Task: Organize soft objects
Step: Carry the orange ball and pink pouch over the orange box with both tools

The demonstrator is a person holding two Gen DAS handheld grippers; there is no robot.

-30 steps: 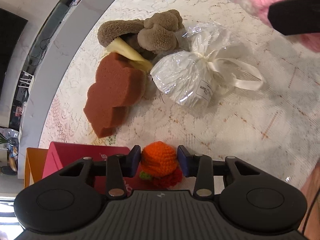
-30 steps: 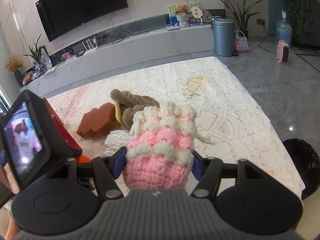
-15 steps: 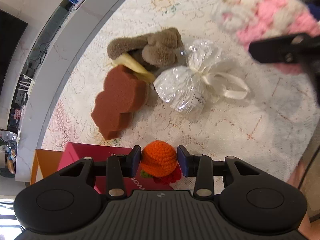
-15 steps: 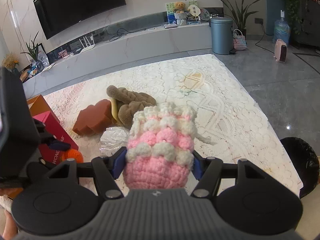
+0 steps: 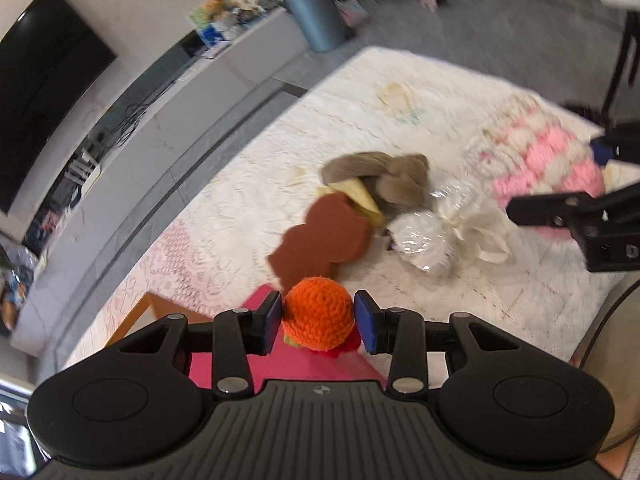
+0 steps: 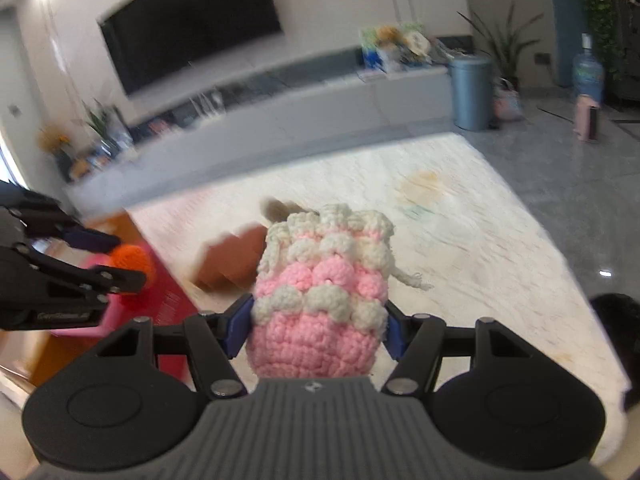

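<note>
The left hand-held gripper (image 5: 318,322) is clamping an orange crochet ball (image 5: 319,313) above a pink box (image 5: 280,364) at the counter's (image 5: 500,304) left edge. The right hand-held gripper (image 6: 316,326) is gripping a pink-and-cream crochet pouch (image 6: 320,292) over the counter's near edge.

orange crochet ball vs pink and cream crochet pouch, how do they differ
The orange crochet ball is one colour, round and small; the pink and cream crochet pouch is banded, taller, bulkier. The ball sits in the left gripper, the pouch in the right gripper. Both are crocheted and held off the table.
</note>
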